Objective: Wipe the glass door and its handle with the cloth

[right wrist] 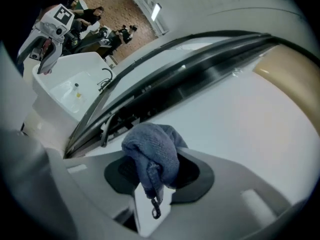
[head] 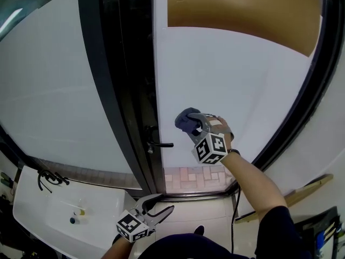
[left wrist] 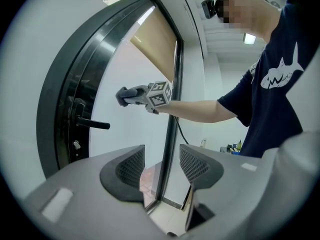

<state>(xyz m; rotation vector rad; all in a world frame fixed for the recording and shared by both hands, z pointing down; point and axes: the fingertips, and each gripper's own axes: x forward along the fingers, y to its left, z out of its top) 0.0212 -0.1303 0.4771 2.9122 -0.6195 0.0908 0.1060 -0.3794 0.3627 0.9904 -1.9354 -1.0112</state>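
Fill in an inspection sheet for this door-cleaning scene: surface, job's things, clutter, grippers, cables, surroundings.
Surface: glass door, a pale pane in a dark frame; a tan blind lies across its top.
Job's things: blue-grey cloth held up at the pane, right of the black handle.
Clutter: small bottle on the white sink.
Grippers: right gripper shut on the cloth; left gripper open and empty, held low, away from the door.
Cables: black cable hangs below the arm.
Surroundings: brick paving shows through the foot of the pane.
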